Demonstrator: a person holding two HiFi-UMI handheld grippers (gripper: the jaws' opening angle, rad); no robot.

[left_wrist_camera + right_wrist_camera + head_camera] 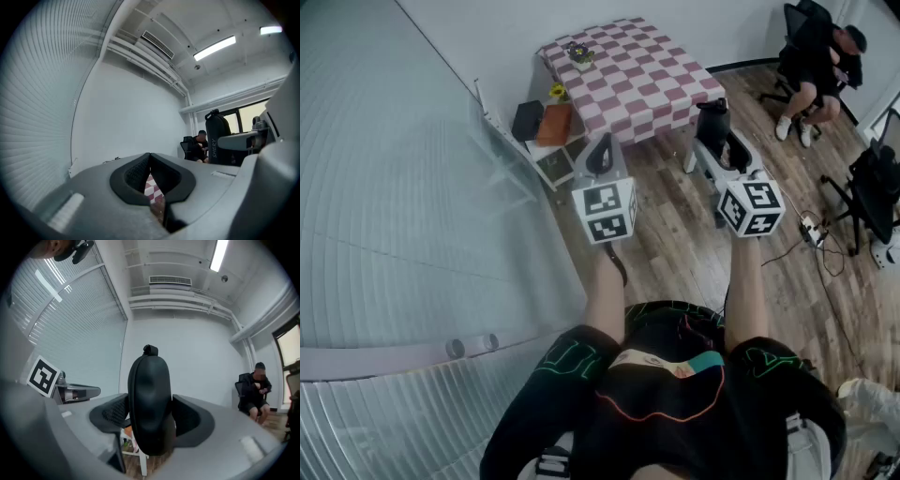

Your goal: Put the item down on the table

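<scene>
Right gripper (718,141) is closed on a black case (712,120) in the head view, and the case shows by the near corner of the table (637,75), up off the pink and white check cloth. Left gripper (600,152) is beside it, apart from it, with its jaws together and nothing in them. A long wall of blinds (394,187) is close on the left, a low shelf (546,131) stands by the table, and bare wood floor (675,244) lies open in front. From the left gripper view, the left gripper's (150,174) dark bumpy pads meet, and a strip of check cloth (151,190) peeks through below them. From the right gripper view, the right gripper (151,420) has a pad pressing on each side of the case (150,399). The case stands tall, long way up and down, smooth and egg-shaped, with a small loop on top.
</scene>
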